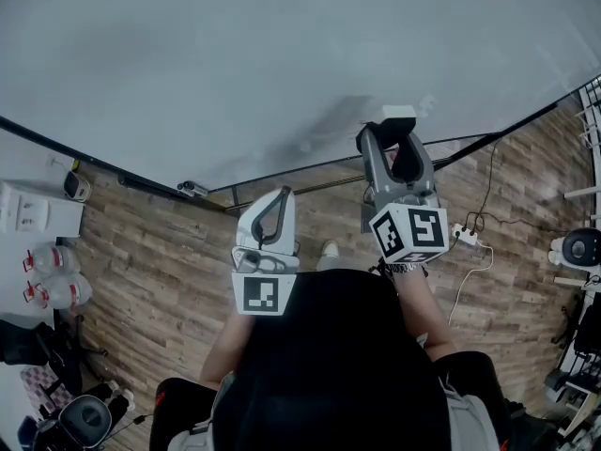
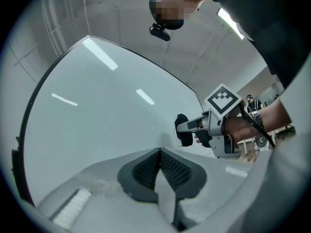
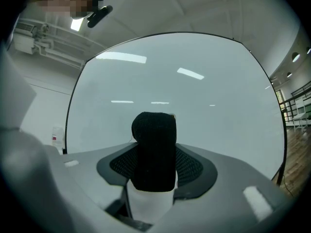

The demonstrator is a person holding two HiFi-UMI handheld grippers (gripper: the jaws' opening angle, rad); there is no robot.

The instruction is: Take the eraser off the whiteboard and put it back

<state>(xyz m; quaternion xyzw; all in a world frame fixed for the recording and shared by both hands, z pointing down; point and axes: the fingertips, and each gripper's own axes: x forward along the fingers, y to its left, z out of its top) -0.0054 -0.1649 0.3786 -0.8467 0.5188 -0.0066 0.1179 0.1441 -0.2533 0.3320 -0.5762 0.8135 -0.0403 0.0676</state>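
The whiteboard [image 1: 235,54] fills the upper part of the head view and stands blank before both grippers. My right gripper [image 1: 398,132] is held up near its lower edge, shut on the eraser [image 1: 398,114]. In the right gripper view the eraser [image 3: 154,144] stands upright between the jaws, black felt toward the camera and white body below, with the whiteboard [image 3: 194,110] behind it. My left gripper [image 1: 272,222] hangs lower and to the left, shut with nothing in it. In the left gripper view its pads [image 2: 170,168] meet in a line, and the eraser [image 2: 183,130] shows in the right gripper at the right.
A wooden floor [image 1: 160,271] lies below the board's dark frame [image 1: 113,169]. A power strip [image 1: 465,236] with a white cable lies at the right. White bottles [image 1: 56,275] and a white box [image 1: 28,209] stand at the left, and a chair [image 1: 84,421] is at the bottom left.
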